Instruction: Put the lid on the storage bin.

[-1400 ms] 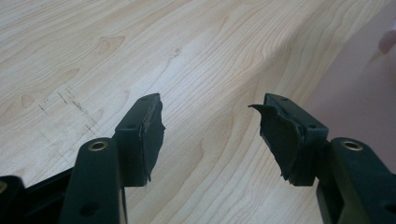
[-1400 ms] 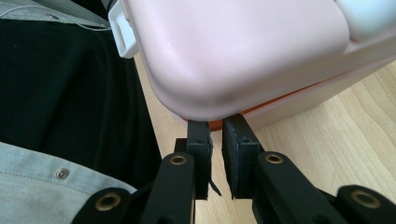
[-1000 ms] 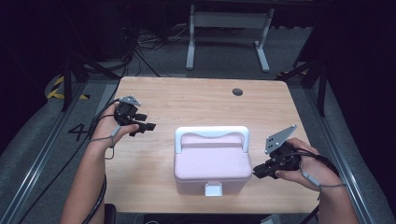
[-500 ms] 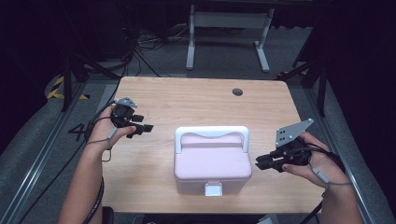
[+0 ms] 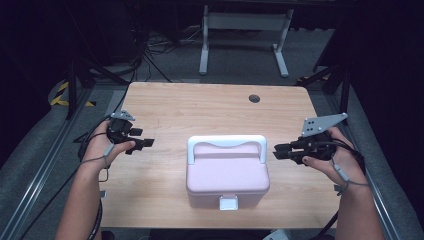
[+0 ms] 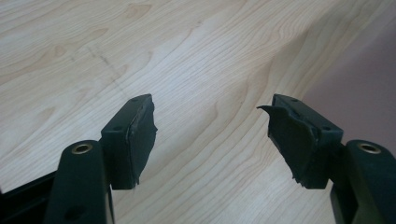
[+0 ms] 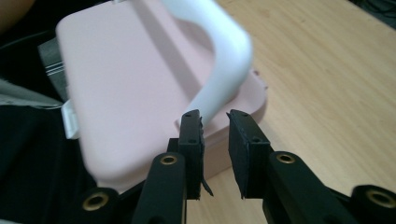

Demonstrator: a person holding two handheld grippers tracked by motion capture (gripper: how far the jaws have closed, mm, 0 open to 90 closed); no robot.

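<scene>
pink box [image 5: 227, 175] mid-table, bare wood [image 5: 200, 107] either side

We see a light wood desk [image 5: 200, 110] with a round grommet [image 5: 254, 98], grey floor [image 5: 165, 65] around it, a white frame [image 5: 245, 30] behind, cables [image 5: 145, 47] back left, room dark.

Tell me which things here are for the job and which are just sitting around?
For the job:
- pink box with its white handle
- left tool, jaws wide apart
- right tool, jaws slightly apart, near the box

Just sitting around:
- round dark hole cover in the table
- white frame on the floor behind
</scene>
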